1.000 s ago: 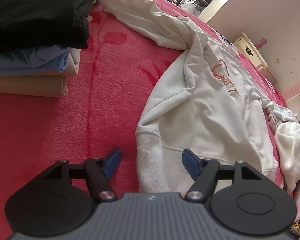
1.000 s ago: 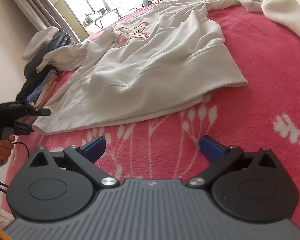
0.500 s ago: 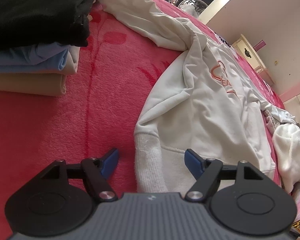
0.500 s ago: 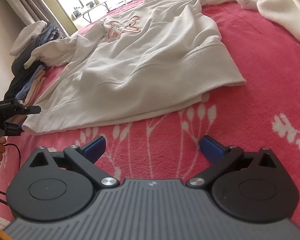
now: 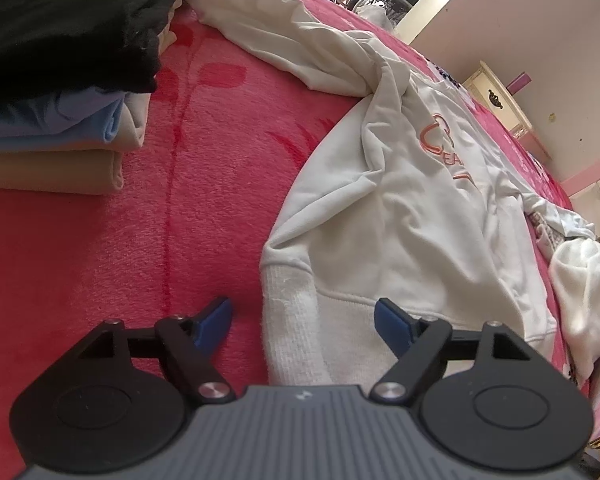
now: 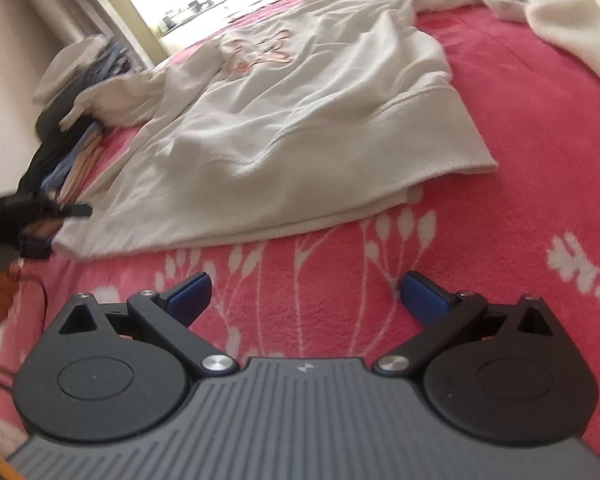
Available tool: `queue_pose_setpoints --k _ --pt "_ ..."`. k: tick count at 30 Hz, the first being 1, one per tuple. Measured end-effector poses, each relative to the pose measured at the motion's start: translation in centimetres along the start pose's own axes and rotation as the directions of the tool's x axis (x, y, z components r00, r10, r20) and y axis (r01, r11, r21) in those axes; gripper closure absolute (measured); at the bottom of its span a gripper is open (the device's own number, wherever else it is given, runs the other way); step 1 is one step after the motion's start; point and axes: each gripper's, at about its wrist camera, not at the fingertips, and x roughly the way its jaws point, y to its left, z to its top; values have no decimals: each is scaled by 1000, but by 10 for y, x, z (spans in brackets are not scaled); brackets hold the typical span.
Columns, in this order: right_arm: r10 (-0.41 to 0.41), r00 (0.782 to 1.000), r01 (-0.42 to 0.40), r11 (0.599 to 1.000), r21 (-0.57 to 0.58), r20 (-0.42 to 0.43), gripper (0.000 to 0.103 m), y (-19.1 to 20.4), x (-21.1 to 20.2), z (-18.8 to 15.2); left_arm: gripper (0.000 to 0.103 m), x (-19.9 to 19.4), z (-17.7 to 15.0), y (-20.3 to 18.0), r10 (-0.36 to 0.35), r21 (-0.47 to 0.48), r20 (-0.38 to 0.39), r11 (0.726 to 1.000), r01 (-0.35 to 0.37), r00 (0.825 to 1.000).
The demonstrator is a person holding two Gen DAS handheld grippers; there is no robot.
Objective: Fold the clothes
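Left and right wrist views, folding of a sweatshirt. The white sweatshirt (image 5: 400, 208) lies spread face up on the pink bed (image 5: 204, 184), its orange print uppermost, one sleeve trailing toward the folded stack (image 5: 52, 132) of black, blue and tan clothes at the bed's far side. A second white garment (image 5: 584, 280) lies bunched beside it, just past the hem's other corner.

Step in hand, as I judge it: the first grasp, with the sweatshirt laid out but no fold yet made. My left gripper (image 5: 303, 316) stands over the ribbed hem corner (image 5: 292, 320); its jaws are opening, wide apart already, with the corner lying between them and neither blue pad pressing on the cloth. It holds nothing.

My right gripper (image 6: 303, 294) is open wide and empty, above bare blanket just short of the hem's other end (image 6: 440, 184). In its view the left gripper appears as a dark, blurred shape at the hem's far corner.

The next move, I judge, calls for lowering each gripper onto its own hem corner, closing on both layers of ribbing together, then lifting evenly so the body folds without dragging the loose sleeve.
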Motion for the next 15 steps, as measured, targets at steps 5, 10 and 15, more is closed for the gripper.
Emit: queue_pose_setpoints --k 5,10,15 --pt "-2 1000 2 999 -41 10 1 0 -14 13 26 0 -1 -4 15 29 2 999 -15 1000" --pt "-91 984 85 995 48 151 1 -34 -40 39 42 0 -2 -3 41 49 12 998 -42 999" --pt "-96 989 68 972 226 115 18 -84 -16 60 63 -2 -2 0 72 59 13 996 -72 997"
